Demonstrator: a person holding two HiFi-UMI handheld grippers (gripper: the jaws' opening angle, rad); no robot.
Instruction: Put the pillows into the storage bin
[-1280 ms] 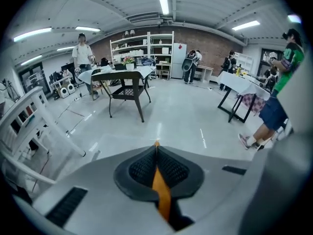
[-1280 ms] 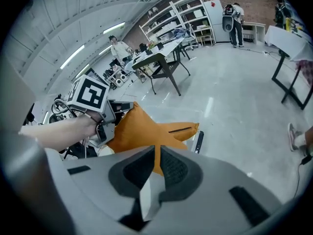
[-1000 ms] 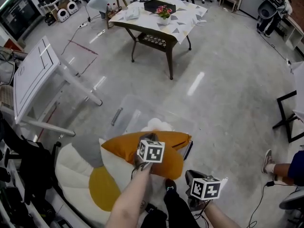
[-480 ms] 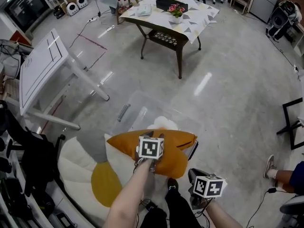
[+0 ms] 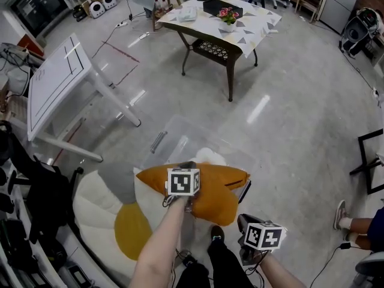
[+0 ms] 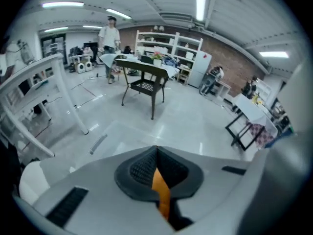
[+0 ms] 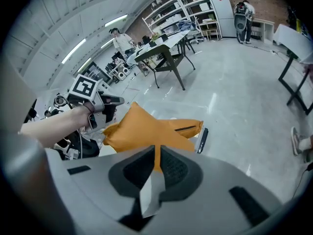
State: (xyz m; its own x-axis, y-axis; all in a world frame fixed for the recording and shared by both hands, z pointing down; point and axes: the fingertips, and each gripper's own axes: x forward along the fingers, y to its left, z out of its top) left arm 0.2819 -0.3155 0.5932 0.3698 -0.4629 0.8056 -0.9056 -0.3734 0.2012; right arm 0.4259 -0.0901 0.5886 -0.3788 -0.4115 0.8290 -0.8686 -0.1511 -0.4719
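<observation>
Suspending the orange fabric pillow (image 5: 216, 188) over the clear plastic bin (image 5: 198, 134): left gripper (image 6: 156, 155), just closed, and right gripper (image 7: 155, 153) pinch its edges.

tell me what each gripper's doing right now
left gripper: just closed, pinching the orange pillow
right gripper: closed on the orange pillow's edge

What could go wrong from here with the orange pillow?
1. The left tool has just closed its jaws on only a thin fold of the orange pillow. The fabric may slip out as the pillow is moved.
2. The clear bin already holds a white pillow, and the orange one lies across the bin's near side. It may sit proud or hang over the rim instead of dropping in.
</observation>
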